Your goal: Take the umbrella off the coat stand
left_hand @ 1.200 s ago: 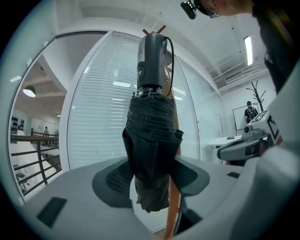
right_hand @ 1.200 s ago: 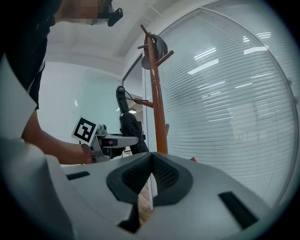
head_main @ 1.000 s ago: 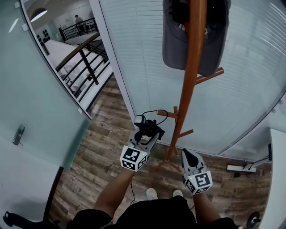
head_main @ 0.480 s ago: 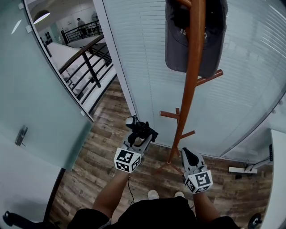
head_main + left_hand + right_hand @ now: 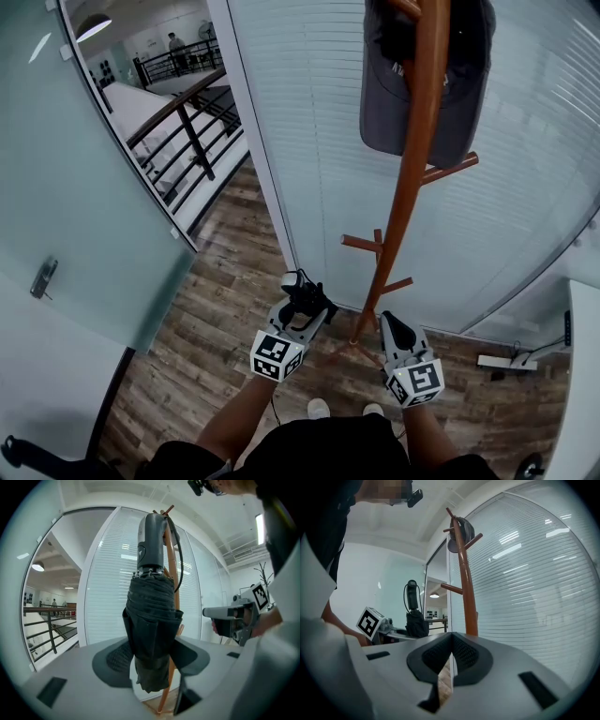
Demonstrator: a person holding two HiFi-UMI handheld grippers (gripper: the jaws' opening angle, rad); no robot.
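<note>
My left gripper (image 5: 302, 307) is shut on a folded black umbrella (image 5: 298, 292), held clear of the brown coat stand (image 5: 412, 178) and to its left. In the left gripper view the dark folded fabric (image 5: 151, 630) is pinched between the pads, and the grey handle (image 5: 150, 541) stands up in front of the stand's pole (image 5: 171, 569). My right gripper (image 5: 390, 325) hangs near the stand's foot, shut with nothing in it. From the right gripper view (image 5: 451, 656) the stand (image 5: 465, 583) rises ahead and the umbrella (image 5: 415, 616) shows at the left.
A dark cap (image 5: 427, 75) hangs at the top of the stand. Glass walls with blinds (image 5: 319, 141) stand right behind it. A glass door with a handle (image 5: 39, 278) is at the left, a stair railing (image 5: 183, 122) beyond. A white power strip (image 5: 497, 361) lies on the wooden floor.
The umbrella's strap has come off the stand's lower peg. My left gripper has carried the umbrella left and down, away from the stand. The right gripper has stayed put.
</note>
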